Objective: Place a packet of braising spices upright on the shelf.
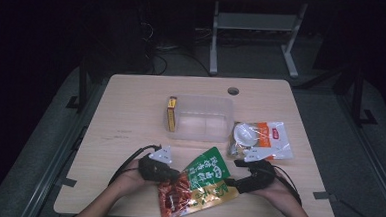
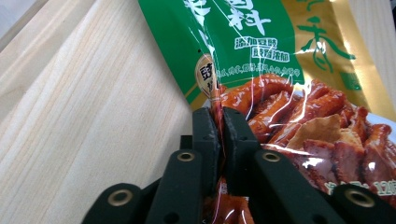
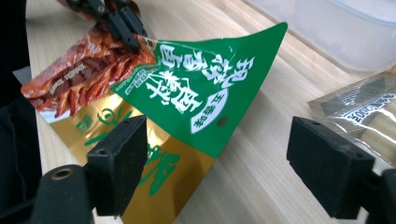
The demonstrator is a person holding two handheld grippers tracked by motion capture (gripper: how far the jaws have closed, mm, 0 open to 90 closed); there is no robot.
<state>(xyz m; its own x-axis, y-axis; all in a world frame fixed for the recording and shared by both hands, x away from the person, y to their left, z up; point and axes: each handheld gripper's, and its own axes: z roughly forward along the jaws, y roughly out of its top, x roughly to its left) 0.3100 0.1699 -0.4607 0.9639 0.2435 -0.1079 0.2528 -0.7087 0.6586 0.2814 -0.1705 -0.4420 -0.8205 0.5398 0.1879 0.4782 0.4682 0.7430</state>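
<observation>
On the near half of the wooden table point(image 1: 131, 110): one green, gold and red snack pouch point(image 1: 197, 186), lying between two hand-held grippers, one per hand. Left gripper point(image 2: 219, 123): jaws together, clamped on the pouch's red edge, seam pinched flat between the pads in the left gripper view; same gripper at the pouch's left side in the high view point(image 1: 170, 176). Right gripper point(image 3: 217, 163): jaws wide apart, nothing pressed between them; pouch's gold corner just behind the left-hand jaw in the right gripper view, pads clear of it. In the high view, right gripper point(image 1: 232, 183) just beside the pouch's right edge. Pouch's green corner raised off the table, pointing toward the container. Behind the pouch, mid-table: one clear plastic container point(image 1: 203, 119), lidless, with one yellow and red box point(image 1: 171, 113) standing upright at its left end; whether the box is inside the wall or against it, cannot tell. To the container's right, touching or nearly so: one orange and white packet point(image 1: 262, 139), lying flat. One round hole point(image 1: 233, 90) in the tabletop near the far edge. Count: two packets, one container, one box, two grippers.
</observation>
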